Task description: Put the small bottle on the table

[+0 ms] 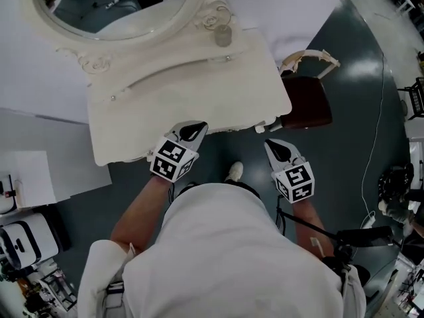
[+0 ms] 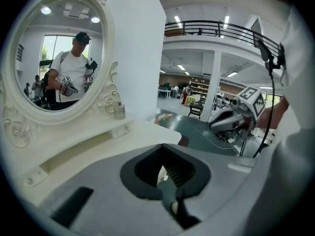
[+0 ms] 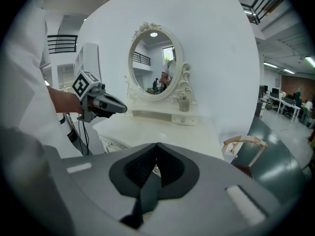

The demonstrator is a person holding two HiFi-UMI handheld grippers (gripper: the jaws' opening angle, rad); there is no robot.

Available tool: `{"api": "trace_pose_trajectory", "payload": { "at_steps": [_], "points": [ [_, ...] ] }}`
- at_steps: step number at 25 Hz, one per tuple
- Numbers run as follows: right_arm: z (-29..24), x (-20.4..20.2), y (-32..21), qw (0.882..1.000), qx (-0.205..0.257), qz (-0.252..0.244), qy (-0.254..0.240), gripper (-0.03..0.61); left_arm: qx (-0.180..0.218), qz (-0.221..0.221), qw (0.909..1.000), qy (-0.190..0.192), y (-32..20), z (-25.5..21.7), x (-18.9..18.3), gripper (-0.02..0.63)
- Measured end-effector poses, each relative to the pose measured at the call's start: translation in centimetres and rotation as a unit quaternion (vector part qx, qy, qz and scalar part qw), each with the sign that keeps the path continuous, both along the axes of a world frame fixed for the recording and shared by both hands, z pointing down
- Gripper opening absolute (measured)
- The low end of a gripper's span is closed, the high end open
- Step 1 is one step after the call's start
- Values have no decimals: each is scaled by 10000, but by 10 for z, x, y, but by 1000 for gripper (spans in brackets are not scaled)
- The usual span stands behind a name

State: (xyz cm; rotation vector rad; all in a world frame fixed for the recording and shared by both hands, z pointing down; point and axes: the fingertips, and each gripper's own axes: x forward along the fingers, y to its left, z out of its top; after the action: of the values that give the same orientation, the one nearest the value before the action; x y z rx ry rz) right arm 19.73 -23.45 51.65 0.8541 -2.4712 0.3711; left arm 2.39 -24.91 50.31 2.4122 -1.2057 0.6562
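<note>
Cream-white carved dressing table [image 1: 165,111] fills the upper part of the head view, with an oval mirror [image 1: 112,5] at its back and a wooden chair with a dark red seat [image 1: 308,101] just beside its right end, on a dark green floor. The small greyish bottle with a cap [image 1: 223,36] stands upright on the raised shelf at the foot of the mirror, close to the carved scroll of the frame; it is too small to tell whether it is glass.

Both grippers hang near the table's front edge, well apart from the bottle. The left gripper [image 1: 192,132] has its jaws pressed together on nothing, and the right gripper [image 1: 278,150] likewise looks closed and empty.

The reach has not begun. Jaws left closed on approach would push the bottle over or off the shelf rather than straddle it. The scroll alongside leaves little room, so a jaw may strike the frame, and a narrow bottle pinched off-centre could slip or tilt.
</note>
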Motion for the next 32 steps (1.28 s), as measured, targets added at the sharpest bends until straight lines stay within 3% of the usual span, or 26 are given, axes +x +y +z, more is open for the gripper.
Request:
{"api": "trace_pose_trajectory", "payload": {
  "at_steps": [7,13,26,32],
  "points": [
    [-17,-78,42,9996,94,-255,77,2,-61,347,9983,474,81,-24,-41,3],
    [-27,-129,92,9995,122,-277,133,2,64,303,9971,700,144,-42,-91,3],
    [-34,-197,193,9994,180,-233,190,0,266,281,9959,814,245,-52,-164,3],
    [-30,-215,222,9992,179,-308,178,0,289,305,9956,841,273,-50,-178,3]
  ]
}}
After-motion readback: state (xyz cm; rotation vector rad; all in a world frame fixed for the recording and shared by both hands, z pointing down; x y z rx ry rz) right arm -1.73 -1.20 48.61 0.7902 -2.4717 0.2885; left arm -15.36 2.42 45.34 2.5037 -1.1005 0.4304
